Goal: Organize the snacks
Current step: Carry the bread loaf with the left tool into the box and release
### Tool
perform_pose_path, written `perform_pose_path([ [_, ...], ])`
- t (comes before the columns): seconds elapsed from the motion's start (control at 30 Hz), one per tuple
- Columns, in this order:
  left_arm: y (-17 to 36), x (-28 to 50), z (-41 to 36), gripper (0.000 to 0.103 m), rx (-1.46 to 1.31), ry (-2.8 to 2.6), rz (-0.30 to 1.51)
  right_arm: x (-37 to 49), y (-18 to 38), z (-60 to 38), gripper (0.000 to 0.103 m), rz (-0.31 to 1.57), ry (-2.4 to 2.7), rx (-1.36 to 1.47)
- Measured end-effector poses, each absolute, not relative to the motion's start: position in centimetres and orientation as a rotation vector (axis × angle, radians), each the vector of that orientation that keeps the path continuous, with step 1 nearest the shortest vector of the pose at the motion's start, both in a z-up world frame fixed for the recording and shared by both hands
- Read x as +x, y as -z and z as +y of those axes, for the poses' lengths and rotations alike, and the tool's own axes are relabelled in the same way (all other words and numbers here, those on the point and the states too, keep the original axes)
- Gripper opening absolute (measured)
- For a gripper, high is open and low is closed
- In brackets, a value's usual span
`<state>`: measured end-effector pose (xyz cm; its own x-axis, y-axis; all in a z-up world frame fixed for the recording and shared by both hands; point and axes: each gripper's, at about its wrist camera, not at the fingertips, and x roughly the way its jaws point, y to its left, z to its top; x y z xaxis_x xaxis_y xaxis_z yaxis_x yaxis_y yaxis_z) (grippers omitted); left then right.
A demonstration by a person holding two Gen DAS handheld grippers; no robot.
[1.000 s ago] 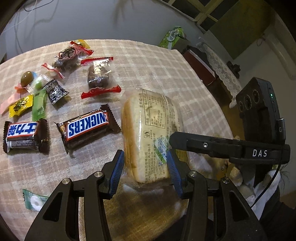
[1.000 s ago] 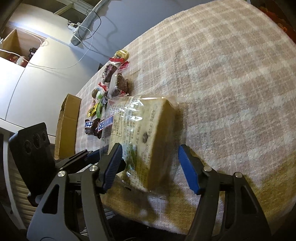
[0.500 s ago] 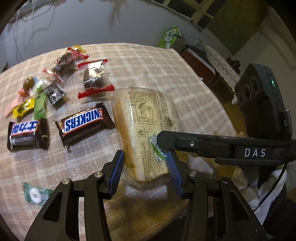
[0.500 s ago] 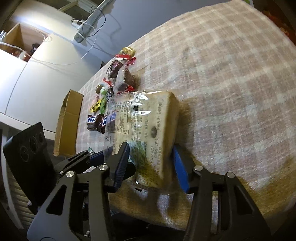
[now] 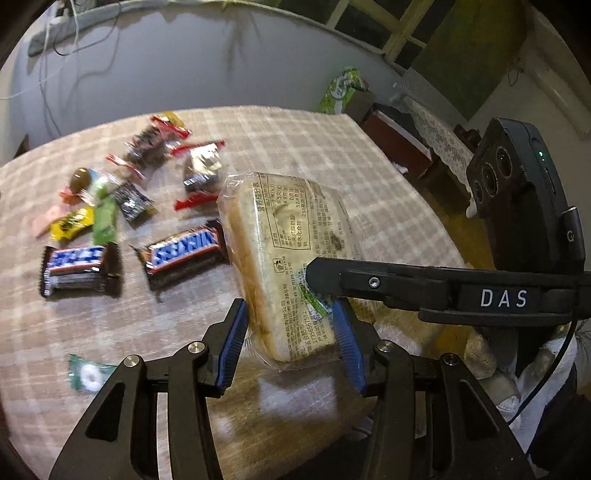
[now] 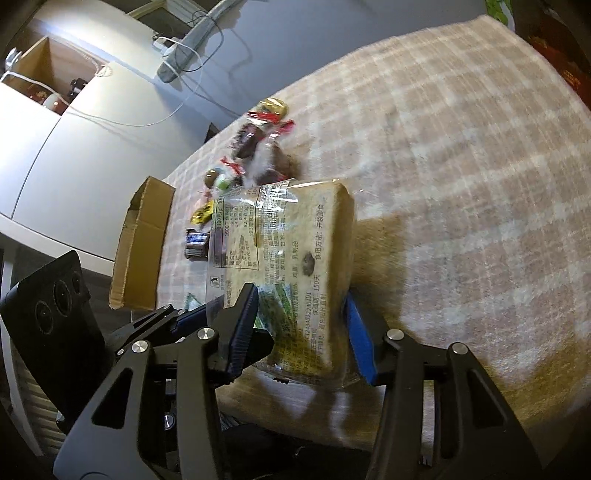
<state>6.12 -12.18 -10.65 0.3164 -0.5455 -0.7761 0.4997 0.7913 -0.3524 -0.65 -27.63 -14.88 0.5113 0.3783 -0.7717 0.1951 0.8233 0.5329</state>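
1. I'm over a round table [image 5: 303, 136] with a beige plaid cloth, lit warm and dim.
2. Behind it there's a grey wall [image 5: 192, 62] with loose cables [image 5: 48, 66] hanging down.
3. A window frame [image 5: 399, 33] sits upper right, a lace-covered sideboard [image 5: 439, 136] below it.
4. From the right wrist view I see a white cabinet [image 6: 74, 147] and an open cardboard box [image 6: 142, 236] beside the table.

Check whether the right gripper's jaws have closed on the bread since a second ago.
Yes. The right gripper has shut onto the bread, which now sits tilted off the tablecloth.
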Motion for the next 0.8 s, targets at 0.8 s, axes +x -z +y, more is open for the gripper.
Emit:
perform_pose_path([
  [0.8, 5.2, 6.8, 7.9, 0.047, -0.206, 0.326, 0.855, 10.2, 8.6, -7.7, 0.05, 1.018, -0.423, 0.357],
])
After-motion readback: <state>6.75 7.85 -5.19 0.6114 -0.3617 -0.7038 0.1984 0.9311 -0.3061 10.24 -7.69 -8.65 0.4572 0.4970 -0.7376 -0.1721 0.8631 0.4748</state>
